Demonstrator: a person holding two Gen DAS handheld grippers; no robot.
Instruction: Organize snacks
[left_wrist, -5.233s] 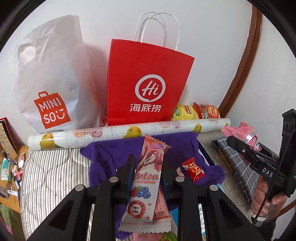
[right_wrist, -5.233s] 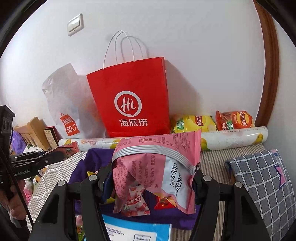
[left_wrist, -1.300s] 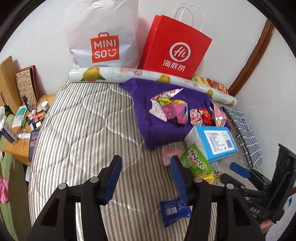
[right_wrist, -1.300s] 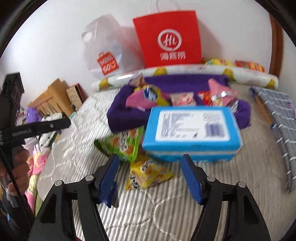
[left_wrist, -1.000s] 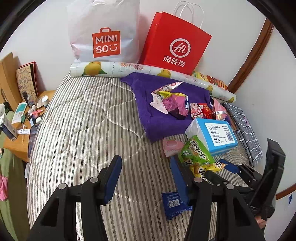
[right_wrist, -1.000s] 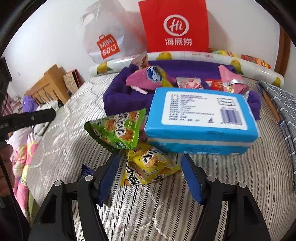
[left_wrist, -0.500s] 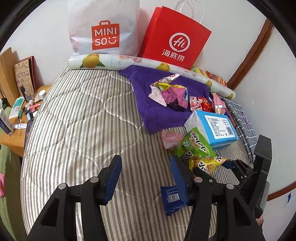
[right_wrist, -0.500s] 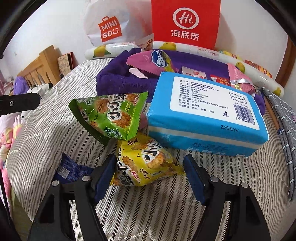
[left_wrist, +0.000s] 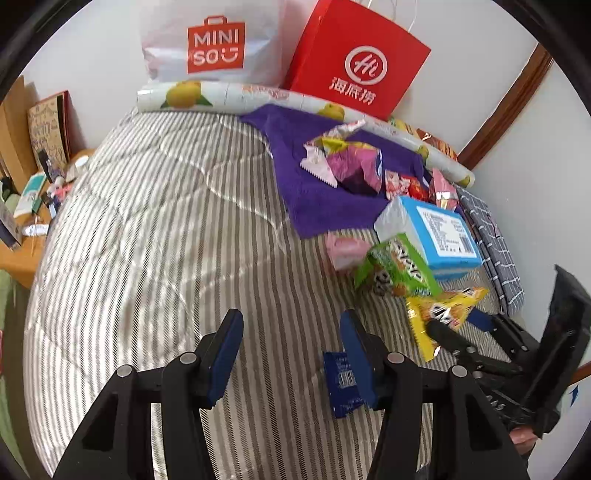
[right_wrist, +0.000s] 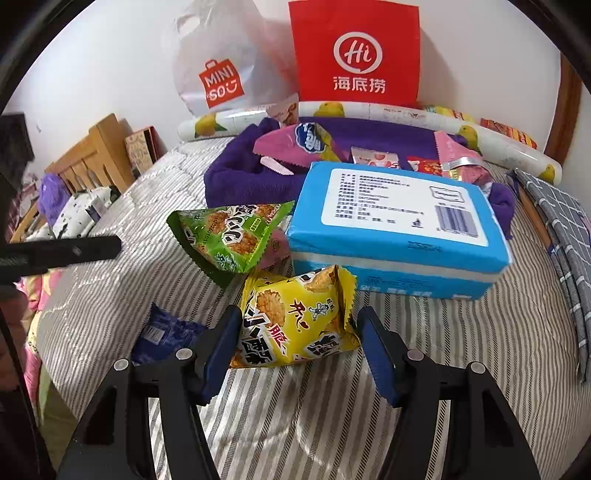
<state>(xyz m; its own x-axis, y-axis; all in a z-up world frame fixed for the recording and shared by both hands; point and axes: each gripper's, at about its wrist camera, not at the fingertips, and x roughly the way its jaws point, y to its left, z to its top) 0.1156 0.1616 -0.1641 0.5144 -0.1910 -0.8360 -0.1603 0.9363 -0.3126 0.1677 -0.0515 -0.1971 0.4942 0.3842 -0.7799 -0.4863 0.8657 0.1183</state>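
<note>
A yellow snack bag (right_wrist: 295, 321) lies on the striped bed between the open jaws of my right gripper (right_wrist: 297, 332); it also shows in the left wrist view (left_wrist: 443, 314). A green snack bag (right_wrist: 231, 236) leans against a blue tissue pack (right_wrist: 399, 218) just behind it. A small dark blue packet (right_wrist: 166, 332) lies to the left. My left gripper (left_wrist: 291, 347) is open and empty above the bed, the blue packet (left_wrist: 340, 384) by its right finger. Several snacks (left_wrist: 351, 166) lie on a purple cloth (left_wrist: 317, 199).
A red paper bag (left_wrist: 354, 66) and a white MINISO bag (left_wrist: 210, 44) stand against the wall behind a fruit-print roll (left_wrist: 229, 96). A grey checked cushion (right_wrist: 565, 229) lies at the right. A wooden shelf with small items (left_wrist: 33, 192) is left of the bed.
Both grippers let go of snack packs earlier and pulled back from the cloth. My right gripper has moved forward and down, so the yellow bag now sits between its fingers.
</note>
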